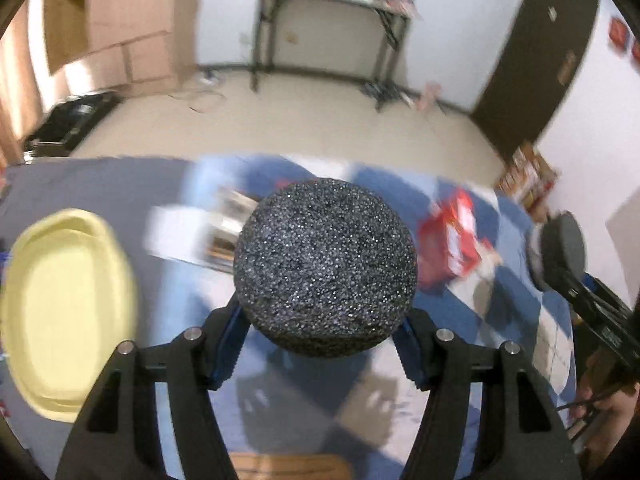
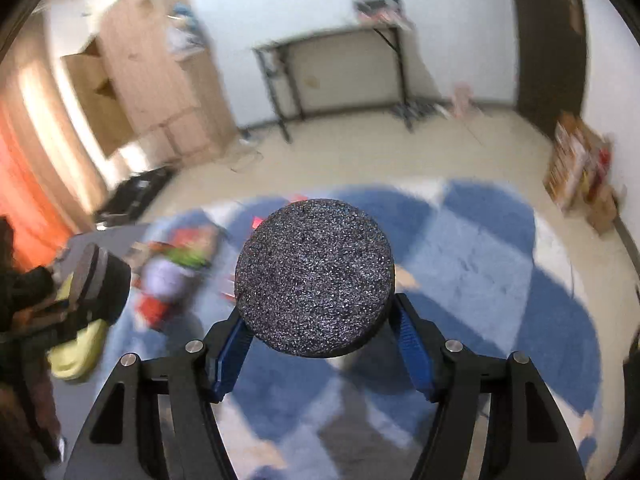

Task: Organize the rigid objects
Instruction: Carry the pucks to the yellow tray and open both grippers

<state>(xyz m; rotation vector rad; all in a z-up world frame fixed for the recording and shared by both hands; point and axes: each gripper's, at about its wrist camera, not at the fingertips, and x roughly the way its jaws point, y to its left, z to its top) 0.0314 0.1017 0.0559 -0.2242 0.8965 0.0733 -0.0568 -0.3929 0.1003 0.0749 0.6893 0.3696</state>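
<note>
My left gripper (image 1: 322,326) is shut on a round, dark grey speckled foam disc (image 1: 325,268), with the blue pads (image 1: 230,344) pressing its lower sides. It hangs above a blue and white checked cloth (image 1: 448,312). My right gripper (image 2: 318,334) is shut on a second disc of the same kind (image 2: 314,280), flat face toward the camera. Each gripper also shows edge-on in the other's view: the right one with its disc (image 1: 560,252) at the far right, the left one with its disc (image 2: 100,284) at the far left.
A pale yellow tray (image 1: 68,312) lies at the left on the cloth. Red packets (image 1: 452,240) and a white box (image 1: 192,232) lie blurred behind the disc. Beyond are beige floor, a black-framed table (image 1: 332,40), a wooden cabinet (image 1: 120,20) and a dark door (image 1: 536,60).
</note>
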